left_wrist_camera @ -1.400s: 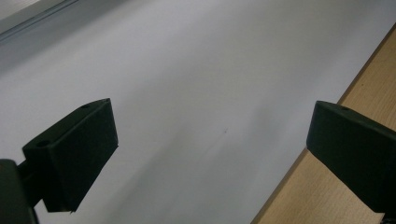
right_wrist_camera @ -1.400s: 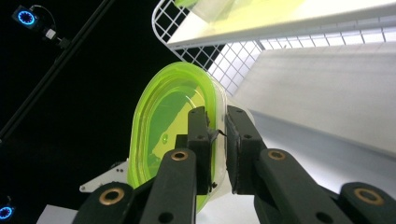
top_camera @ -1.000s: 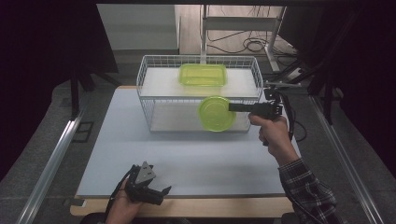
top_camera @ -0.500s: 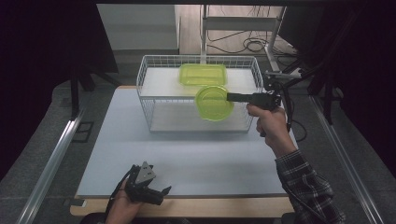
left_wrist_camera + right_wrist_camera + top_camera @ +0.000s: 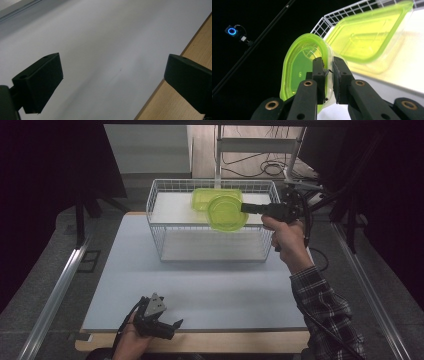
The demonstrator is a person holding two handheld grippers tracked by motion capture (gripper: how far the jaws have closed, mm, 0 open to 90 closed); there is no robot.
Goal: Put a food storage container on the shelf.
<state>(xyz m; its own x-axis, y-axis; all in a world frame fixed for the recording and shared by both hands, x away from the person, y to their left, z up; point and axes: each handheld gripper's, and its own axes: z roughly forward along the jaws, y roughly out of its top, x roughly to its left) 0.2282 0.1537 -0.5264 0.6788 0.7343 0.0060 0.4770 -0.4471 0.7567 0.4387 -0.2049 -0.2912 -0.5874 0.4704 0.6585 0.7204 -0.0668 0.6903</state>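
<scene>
- Right now you are carrying the tub [image 5: 227, 212] over the basket [image 5: 155, 210], your right gripper [image 5: 328, 68] clenched on its wall near the rim.
- Judging by this, you are heading to set it inside, beside or onto the tray [image 5: 216, 199] lying there.
- Next, you are needing to lower and level it.
- It is tipping on edge, mouth facing sideways, long axis roughly upright.
- Your left gripper [image 5: 112, 72] is resting gaping, nothing between.
</scene>
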